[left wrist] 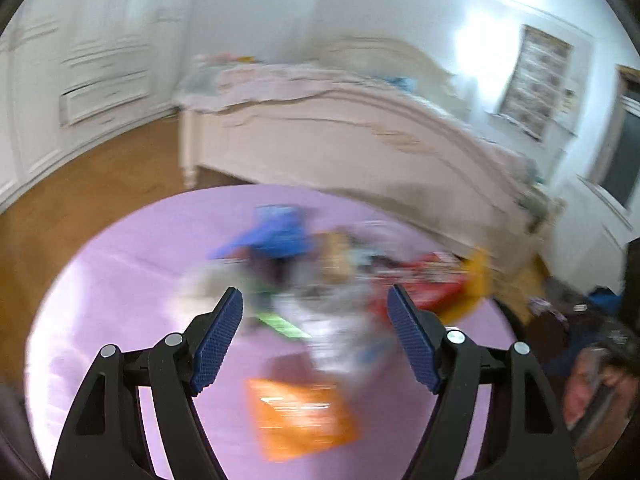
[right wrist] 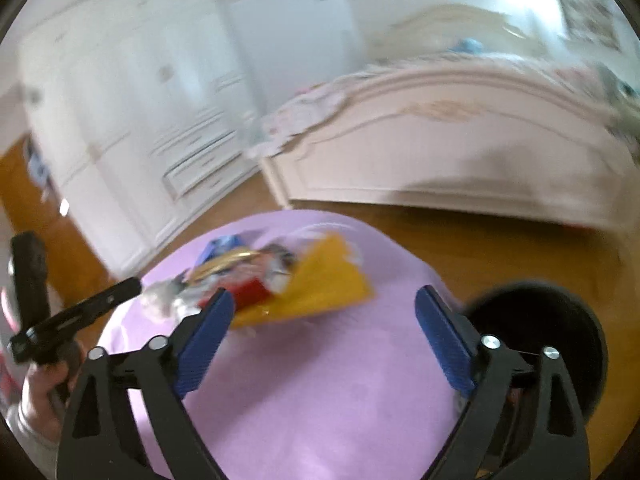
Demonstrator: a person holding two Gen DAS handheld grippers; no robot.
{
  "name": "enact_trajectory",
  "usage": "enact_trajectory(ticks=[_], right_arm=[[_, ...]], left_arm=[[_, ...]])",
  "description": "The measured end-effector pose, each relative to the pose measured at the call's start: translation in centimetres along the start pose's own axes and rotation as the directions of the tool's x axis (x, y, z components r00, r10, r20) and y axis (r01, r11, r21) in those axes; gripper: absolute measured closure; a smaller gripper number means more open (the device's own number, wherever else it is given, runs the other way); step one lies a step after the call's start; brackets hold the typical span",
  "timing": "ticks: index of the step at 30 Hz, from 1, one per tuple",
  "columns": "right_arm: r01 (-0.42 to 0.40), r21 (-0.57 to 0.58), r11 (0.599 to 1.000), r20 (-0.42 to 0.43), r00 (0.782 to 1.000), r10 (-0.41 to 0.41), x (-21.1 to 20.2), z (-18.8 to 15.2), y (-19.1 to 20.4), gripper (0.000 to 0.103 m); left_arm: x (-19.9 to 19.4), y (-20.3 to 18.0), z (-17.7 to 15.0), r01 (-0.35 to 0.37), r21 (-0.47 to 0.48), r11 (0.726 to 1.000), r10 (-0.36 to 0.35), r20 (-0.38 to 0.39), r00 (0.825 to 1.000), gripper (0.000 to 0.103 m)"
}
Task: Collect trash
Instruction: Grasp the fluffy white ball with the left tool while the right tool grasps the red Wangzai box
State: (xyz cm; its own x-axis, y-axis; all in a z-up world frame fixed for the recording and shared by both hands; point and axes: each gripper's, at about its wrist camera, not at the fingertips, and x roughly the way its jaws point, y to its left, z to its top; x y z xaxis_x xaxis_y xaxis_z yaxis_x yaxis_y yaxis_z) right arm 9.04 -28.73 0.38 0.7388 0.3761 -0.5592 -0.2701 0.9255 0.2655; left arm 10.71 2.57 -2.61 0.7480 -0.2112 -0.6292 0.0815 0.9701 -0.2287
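On the round purple table (left wrist: 120, 280) sits a heap of trash (left wrist: 320, 272), smeared by motion blur so that most pieces cannot be told apart. What can be made out from the left wrist view is a blue packet (left wrist: 280, 236) at the far side, a red wrapper (left wrist: 424, 280) and a yellow one (left wrist: 476, 276) toward the right, a green strip (left wrist: 284, 326) nearer in, and an orange packet (left wrist: 300, 416) lying apart from the heap, closest to the camera. The left gripper (left wrist: 314, 344) hangs above the table with its blue pads spread wide and nothing between them. The right gripper (right wrist: 324, 340) is likewise spread apart and empty, over bare purple cloth, with the heap just beyond its left pad (the yellow wrapper (right wrist: 320, 284) is the nearest piece). Beside the table's right edge stands a dark round bin (right wrist: 560, 332), probably lined in black; its inside is too dark to read. A pale bed (right wrist: 460, 152) and white cupboards (right wrist: 140, 120) fill the background.
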Motion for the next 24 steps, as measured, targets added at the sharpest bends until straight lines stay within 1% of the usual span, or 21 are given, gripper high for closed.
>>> enact_trajectory(ticks=[1,2,3,6,7,10,13,15,16,17,18,19,20,22,24], right_arm=[[-0.002,-0.062,0.998,-0.017,1.000,0.001,1.0,0.6,2.0,0.005],[0.004,-0.112,0.994,-0.035,0.999,-0.008,1.8,0.9,3.3,0.005],[0.026,-0.183,0.983,-0.062,0.997,-0.037,3.2,1.2,5.0,0.005],[0.029,-0.301,0.953,-0.136,0.988,-0.073,6.4,1.3,8.1,0.005],[0.034,-0.335,0.941,-0.173,0.980,-0.097,7.7,1.1,9.1,0.005],[0.055,-0.400,0.915,-0.243,0.956,-0.164,10.3,0.4,10.5,0.005],[0.104,-0.438,0.893,-0.261,0.936,-0.236,12.1,-0.1,10.8,0.005],[0.112,-0.430,0.896,-0.272,0.930,-0.247,12.5,-0.3,10.6,0.005],[0.108,-0.420,0.901,-0.279,0.930,-0.241,12.7,-0.3,10.2,0.006],[0.104,-0.405,0.908,-0.284,0.930,-0.233,12.8,-0.3,9.9,0.015],[0.100,-0.387,0.917,-0.291,0.930,-0.224,12.8,-0.3,9.5,0.014],[0.095,-0.372,0.923,-0.288,0.934,-0.213,13.0,-0.4,9.4,0.014],[0.090,-0.347,0.934,-0.283,0.939,-0.196,12.8,-0.4,9.2,0.015],[0.077,-0.304,0.950,-0.281,0.945,-0.166,12.6,-0.1,8.8,0.015],[0.046,-0.238,0.970,-0.258,0.960,-0.108,11.4,0.2,8.3,0.015]], left_arm=[[0.2,1.3,-0.1,-0.015,-0.019,1.000,0.015,-0.008,1.000,0.028],[0.7,2.8,0.0,-0.030,-0.041,0.999,0.029,-0.024,0.999,0.028],[1.1,3.7,0.0,-0.041,-0.052,0.998,0.039,-0.035,0.999,0.028],[2.7,5.9,0.0,-0.056,-0.075,0.996,0.050,-0.076,0.996,0.028],[3.3,6.3,-0.1,-0.054,-0.082,0.995,0.046,-0.092,0.995,0.028],[4.7,7.2,-0.1,-0.040,-0.090,0.995,0.030,-0.120,0.992,0.028],[5.8,7.7,0.2,-0.029,-0.088,0.996,0.018,-0.130,0.991,0.029],[5.9,7.7,-0.1,-0.020,-0.084,0.996,0.009,-0.130,0.991,0.030],[5.8,7.5,-0.5,-0.017,-0.081,0.997,0.006,-0.131,0.991,0.035],[6.0,7.4,-0.4,-0.002,-0.080,0.997,-0.009,-0.137,0.991,0.044],[6.2,7.6,-0.4,0.009,-0.081,0.997,-0.021,-0.141,0.990,0.047],[6.3,7.5,-0.4,0.019,-0.080,0.997,-0.030,-0.144,0.989,0.055],[6.5,7.3,-0.5,0.026,-0.074,0.997,-0.037,-0.149,0.988,0.057],[6.5,6.9,-0.6,0.026,-0.055,0.998,-0.034,-0.148,0.988,0.060],[6.3,6.9,-0.7,0.028,-0.055,0.998,-0.035,-0.142,0.989,0.062]])
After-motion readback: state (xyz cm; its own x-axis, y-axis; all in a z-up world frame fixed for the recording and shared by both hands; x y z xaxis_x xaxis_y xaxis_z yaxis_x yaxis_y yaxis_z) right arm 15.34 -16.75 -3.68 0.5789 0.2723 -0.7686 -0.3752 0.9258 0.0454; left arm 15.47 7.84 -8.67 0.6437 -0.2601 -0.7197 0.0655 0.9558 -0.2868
